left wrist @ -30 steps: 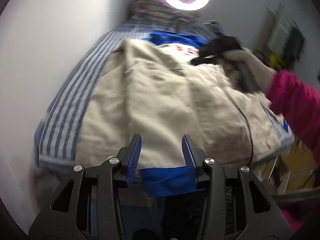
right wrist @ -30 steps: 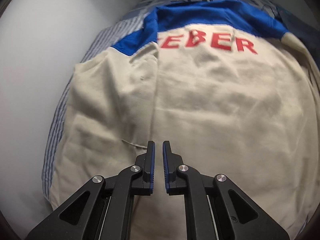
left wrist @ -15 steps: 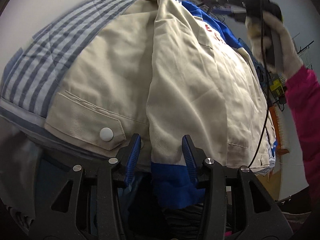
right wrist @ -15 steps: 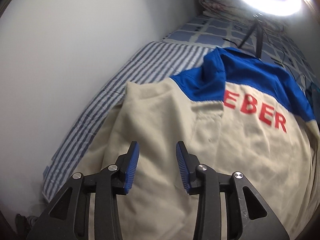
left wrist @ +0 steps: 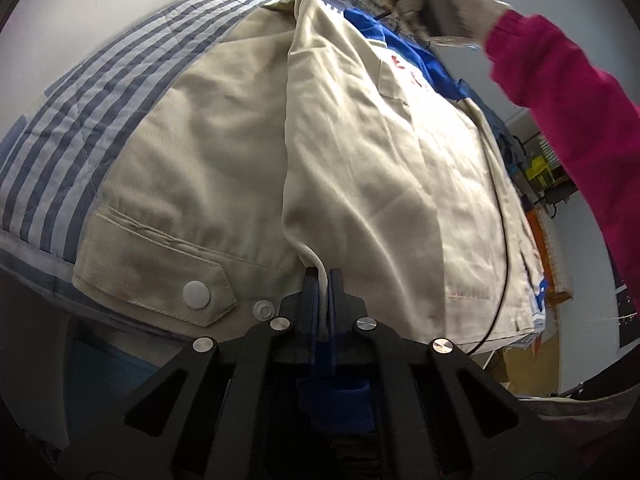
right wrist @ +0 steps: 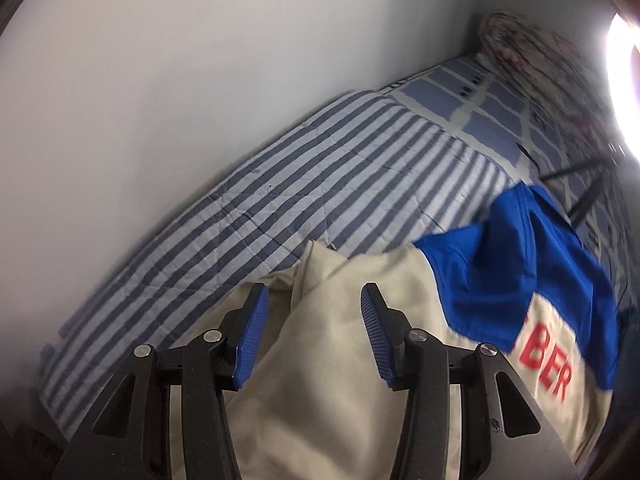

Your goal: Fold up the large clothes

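- A big cream jacket (left wrist: 224, 152) with a blue top part lay spread out on a bed (right wrist: 304, 184) that had a blue-and-white striped cover.
- The left tongs (left wrist: 323, 280) were clenched tight on a folded edge of the jacket at its bottom hem — the cloth was pinched between the two blue pads.
- A white snap button (left wrist: 196, 293) sat on a cream tab just left of those tongs.
- The right tongs (right wrist: 313, 328) had just been opening, and their blue pads stood apart over a folded cream edge near the jacket's shoulder — the pads did not press on it.
- Red letters (right wrist: 548, 376) showed on the back of the jacket, just under the blue part.
- In the left view, a gloved hand (left wrist: 448, 4) and a pink sleeve (left wrist: 560, 92) reached in over the far end of the jacket.
- A thin black cord (left wrist: 505, 216) hung down across the right side of the jacket.
- A bright round lamp (right wrist: 624, 76) glowed at the head of the bed.
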A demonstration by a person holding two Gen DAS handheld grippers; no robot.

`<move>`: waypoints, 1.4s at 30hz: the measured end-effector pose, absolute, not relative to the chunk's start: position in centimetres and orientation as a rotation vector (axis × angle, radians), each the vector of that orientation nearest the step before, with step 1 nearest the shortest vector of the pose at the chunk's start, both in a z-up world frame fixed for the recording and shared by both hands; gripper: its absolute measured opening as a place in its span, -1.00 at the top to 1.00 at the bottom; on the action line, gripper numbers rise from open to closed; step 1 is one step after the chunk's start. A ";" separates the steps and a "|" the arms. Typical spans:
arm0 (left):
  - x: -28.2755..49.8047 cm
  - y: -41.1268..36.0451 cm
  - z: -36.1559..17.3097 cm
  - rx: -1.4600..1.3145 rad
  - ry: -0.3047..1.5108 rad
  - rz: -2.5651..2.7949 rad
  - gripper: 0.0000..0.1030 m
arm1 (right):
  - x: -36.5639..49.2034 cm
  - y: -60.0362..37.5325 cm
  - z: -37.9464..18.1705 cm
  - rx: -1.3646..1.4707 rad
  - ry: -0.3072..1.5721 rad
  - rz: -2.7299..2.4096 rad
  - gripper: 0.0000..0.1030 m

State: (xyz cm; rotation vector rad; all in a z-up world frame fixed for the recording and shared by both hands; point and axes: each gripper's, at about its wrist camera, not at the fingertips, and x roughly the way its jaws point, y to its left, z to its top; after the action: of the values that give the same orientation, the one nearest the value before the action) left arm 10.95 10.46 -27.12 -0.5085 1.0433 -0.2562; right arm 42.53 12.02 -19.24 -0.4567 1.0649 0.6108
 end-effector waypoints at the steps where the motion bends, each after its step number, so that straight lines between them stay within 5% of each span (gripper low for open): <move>1: 10.9 10.6 -26.9 -0.515 1.037 -0.258 0.98 | 42.9 12.7 -19.8 -0.495 1.071 0.610 0.09; 23: 10.0 12.5 -25.0 -0.512 0.975 -0.234 1.00 | 43.8 17.2 -26.1 -1.065 1.129 0.631 0.09; 26: 10.0 12.5 -25.1 -0.509 0.974 -0.227 1.00 | 44.1 17.2 -26.3 -1.038 1.135 0.607 0.68; 30: 9.4 13.3 -24.2 -0.505 0.951 -0.193 1.00 | 45.6 16.7 -24.2 -0.854 1.119 0.574 0.85; 34: 8.7 15.5 -22.7 -0.481 0.910 -0.082 1.00 | 46.9 16.7 -22.8 -0.657 1.126 0.558 0.82; 42: 9.2 17.6 -25.3 -0.416 1.016 0.106 1.00 | 46.5 16.6 -22.8 -0.628 1.145 0.560 0.37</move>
State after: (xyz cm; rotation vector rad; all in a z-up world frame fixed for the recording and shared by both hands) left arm 9.20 17.63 -25.34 -0.4161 1.0156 0.1060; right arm 46.53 16.58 -22.79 -0.6284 1.1446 0.5602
